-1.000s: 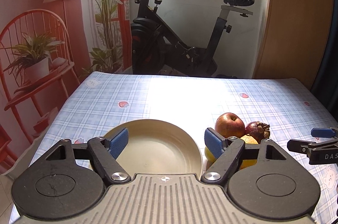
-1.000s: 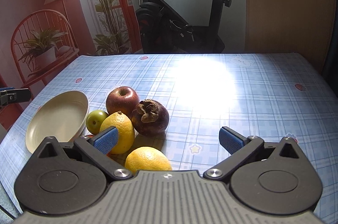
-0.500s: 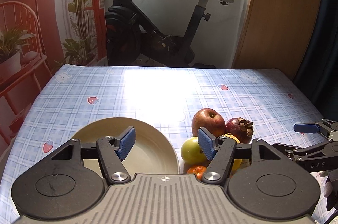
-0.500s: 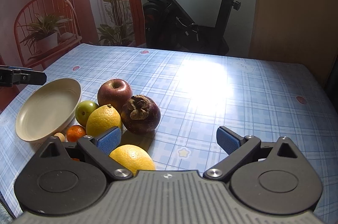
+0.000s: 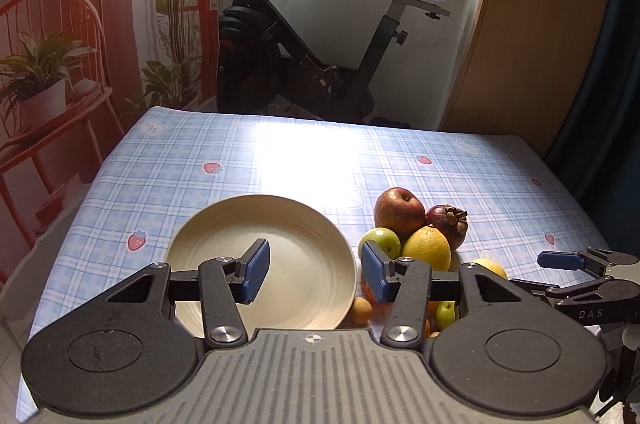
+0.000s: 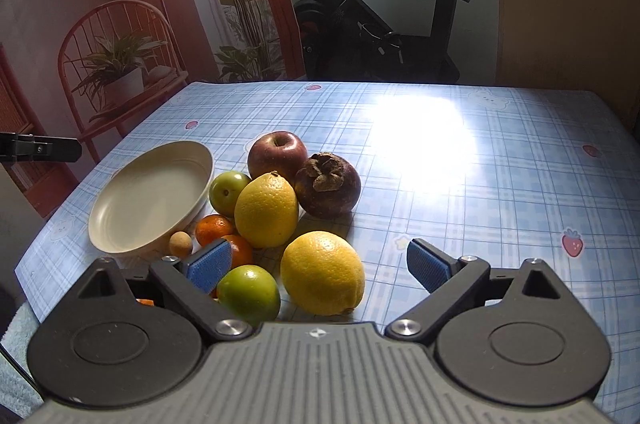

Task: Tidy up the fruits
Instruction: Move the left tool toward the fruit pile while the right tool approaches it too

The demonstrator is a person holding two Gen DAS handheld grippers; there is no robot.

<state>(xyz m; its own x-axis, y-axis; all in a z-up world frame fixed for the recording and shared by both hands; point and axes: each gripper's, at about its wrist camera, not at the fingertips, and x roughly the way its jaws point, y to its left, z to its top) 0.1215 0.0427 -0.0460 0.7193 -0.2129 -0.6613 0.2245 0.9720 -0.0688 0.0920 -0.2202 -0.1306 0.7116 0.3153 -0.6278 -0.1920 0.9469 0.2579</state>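
Fruits clustered beside a cream plate on a checked tablecloth.

The shallow cream plate sits upright with nothing in it. Just to its right: a red apple, a dark mangosteen touching it, a green fruit, a lemon, two small oranges, a tan little round fruit, a second lemon and a second green fruit nearest.

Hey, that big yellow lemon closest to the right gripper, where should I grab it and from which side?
Grip the near lemon across its rounded middle, coming from above and its open right side with the right gripper. A green fruit crowds its left, while bare tablecloth lies to its right.
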